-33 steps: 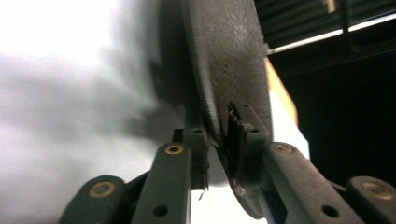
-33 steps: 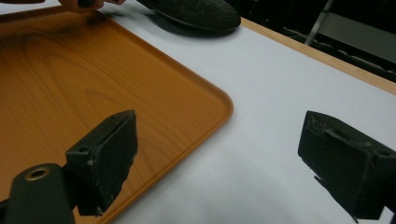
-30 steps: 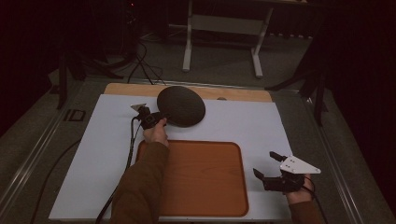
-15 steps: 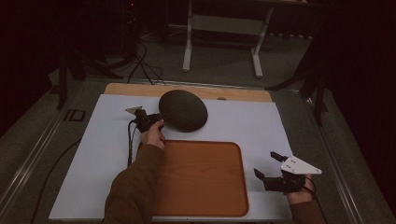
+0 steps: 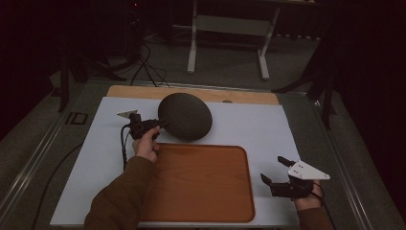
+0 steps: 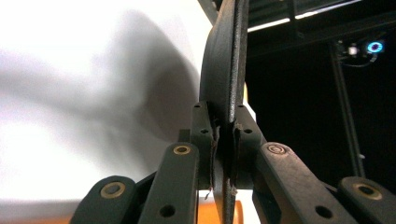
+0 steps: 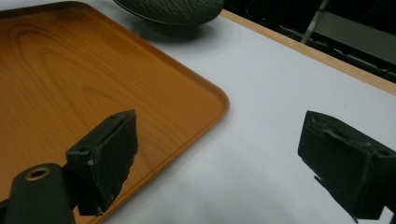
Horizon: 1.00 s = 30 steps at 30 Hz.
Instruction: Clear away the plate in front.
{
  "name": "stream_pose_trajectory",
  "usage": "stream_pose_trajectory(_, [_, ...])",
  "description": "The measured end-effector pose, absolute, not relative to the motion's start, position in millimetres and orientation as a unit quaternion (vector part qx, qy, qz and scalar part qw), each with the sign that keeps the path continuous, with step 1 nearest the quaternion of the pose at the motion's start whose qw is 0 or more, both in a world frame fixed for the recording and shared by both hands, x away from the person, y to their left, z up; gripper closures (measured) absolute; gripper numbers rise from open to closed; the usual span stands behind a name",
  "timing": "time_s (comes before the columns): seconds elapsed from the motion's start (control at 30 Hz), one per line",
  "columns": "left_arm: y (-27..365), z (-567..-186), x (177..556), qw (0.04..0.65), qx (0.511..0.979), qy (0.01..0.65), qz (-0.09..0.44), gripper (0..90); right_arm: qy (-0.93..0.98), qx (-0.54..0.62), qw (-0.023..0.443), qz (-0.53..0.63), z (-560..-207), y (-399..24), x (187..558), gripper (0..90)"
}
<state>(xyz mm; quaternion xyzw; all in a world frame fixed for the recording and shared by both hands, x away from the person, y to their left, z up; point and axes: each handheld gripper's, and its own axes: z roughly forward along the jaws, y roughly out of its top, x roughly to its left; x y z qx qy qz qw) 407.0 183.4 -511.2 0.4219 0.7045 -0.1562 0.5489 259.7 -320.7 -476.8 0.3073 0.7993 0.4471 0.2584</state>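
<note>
A dark round textured plate (image 5: pixel 186 116) is held tilted above the white table top, just beyond the far edge of the wooden tray (image 5: pixel 201 211). My left gripper (image 5: pixel 160 125) is shut on the plate's left rim; in the left gripper view the plate (image 6: pixel 224 70) stands edge-on between the closed pads (image 6: pixel 204 140). My right gripper (image 5: pixel 273 171) rests open near the tray's right front corner, nothing between its pads (image 7: pixel 107 154). The right gripper view shows the tray (image 7: pixel 70 74) at left and the plate (image 7: pixel 173 11) beyond it.
The white board (image 5: pixel 258 124) lies on a table with a wooden strip (image 5: pixel 143 91) along its far edge. A white-legged stand (image 5: pixel 230 28) and cables (image 5: pixel 143 67) are on the floor behind. Bare white surface lies to the right of the tray.
My left gripper has carried the plate a little toward the tray and the person. The right gripper has stayed in place, open.
</note>
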Motion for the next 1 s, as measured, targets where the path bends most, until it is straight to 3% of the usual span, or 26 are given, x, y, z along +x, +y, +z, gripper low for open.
stream_pose_trajectory(0.7, [182.8, -518.7, 336.0, 0.540, 0.474, 0.666, -0.200, 83.6, 0.799, 0.310, 0.260, 0.444, -477.2, -321.2, 260.0, 11.6])
stream_pose_trajectory(1.0, [197.7, -520.4, 316.5, 0.529, 0.503, 0.655, -0.192, 83.7, 0.797, 0.311, 0.264, 0.444, -476.5, -324.6, 259.5, 11.6])
